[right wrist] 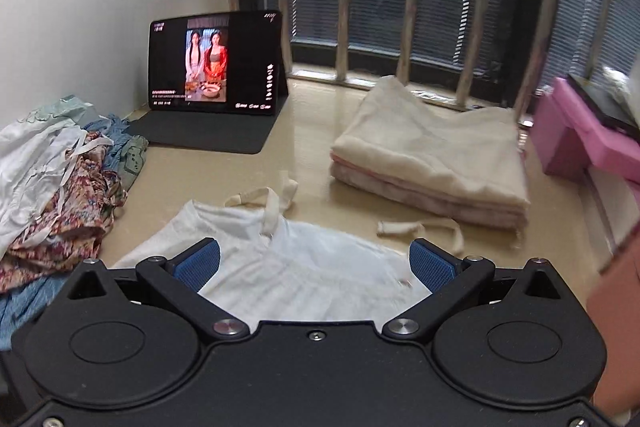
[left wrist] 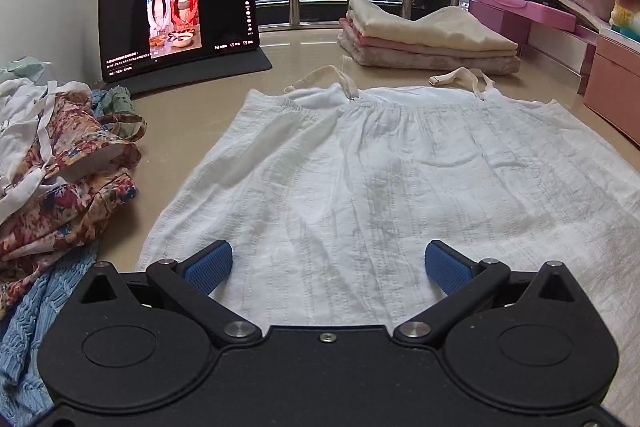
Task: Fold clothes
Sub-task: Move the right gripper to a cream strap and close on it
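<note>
The white strappy top (left wrist: 360,179) lies spread flat on the beige desk (left wrist: 192,115), straps toward the window. My left claw (left wrist: 329,267) hovers released over its hem; my right claw (right wrist: 314,263) hangs released above its neckline. Folded stack (right wrist: 432,155) behind, unfolded pile (left wrist: 52,163) left, tablet (left wrist: 180,15) beyond.

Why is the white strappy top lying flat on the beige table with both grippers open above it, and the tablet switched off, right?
Nearly right. The black tablet is switched on, not off: both wrist views show a video playing. The white strappy top does lie flat on the beige table, and the left gripper and right gripper are open.
</note>
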A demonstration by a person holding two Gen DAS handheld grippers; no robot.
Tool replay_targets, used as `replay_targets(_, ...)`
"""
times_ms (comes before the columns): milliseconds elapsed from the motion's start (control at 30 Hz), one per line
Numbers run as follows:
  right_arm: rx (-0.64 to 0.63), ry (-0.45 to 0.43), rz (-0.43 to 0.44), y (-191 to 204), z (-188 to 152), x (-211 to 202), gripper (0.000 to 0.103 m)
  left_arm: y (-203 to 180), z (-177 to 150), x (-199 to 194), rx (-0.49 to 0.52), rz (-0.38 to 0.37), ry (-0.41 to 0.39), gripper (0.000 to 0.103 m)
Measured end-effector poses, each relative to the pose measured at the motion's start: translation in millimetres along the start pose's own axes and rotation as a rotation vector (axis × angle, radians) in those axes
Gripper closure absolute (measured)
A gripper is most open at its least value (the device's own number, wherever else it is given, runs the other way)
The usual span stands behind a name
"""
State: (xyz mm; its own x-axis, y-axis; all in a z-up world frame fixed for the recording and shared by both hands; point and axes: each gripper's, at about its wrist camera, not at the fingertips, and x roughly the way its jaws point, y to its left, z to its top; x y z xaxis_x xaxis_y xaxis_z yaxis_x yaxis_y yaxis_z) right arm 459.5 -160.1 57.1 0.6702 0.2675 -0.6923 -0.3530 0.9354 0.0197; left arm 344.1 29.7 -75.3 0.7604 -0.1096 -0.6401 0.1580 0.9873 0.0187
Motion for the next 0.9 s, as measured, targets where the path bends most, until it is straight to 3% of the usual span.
replay_targets(233,-0.074,0.104,0.020,21,39,70,0.004,0,0,1,0.000,0.000,0.000,0.000)
replay_targets(500,-0.155,0.208,-0.022,40,47,154,0.030,0,0,1,-0.001,0.000,0.000,0.000)
replay_targets(633,-0.209,0.186,-0.050,47,44,176,0.034,1,0,0,-0.001,-0.001,-0.001,0.000)
replay_targets(733,-0.226,0.202,-0.019,52,41,188,0.040,1,0,1,-0.001,-0.001,-0.001,0.000)
replay_targets(833,-0.260,0.224,-0.042,57,38,199,0.047,1,0,0,-0.001,-0.001,-0.001,0.000)
replay_targets(867,-0.253,0.210,-0.040,56,39,199,0.056,1,0,0,-0.001,-0.001,-0.001,0.000)
replay_targets(900,-0.240,0.207,-0.037,54,39,199,0.083,1,0,0,-0.002,-0.001,0.000,0.000)
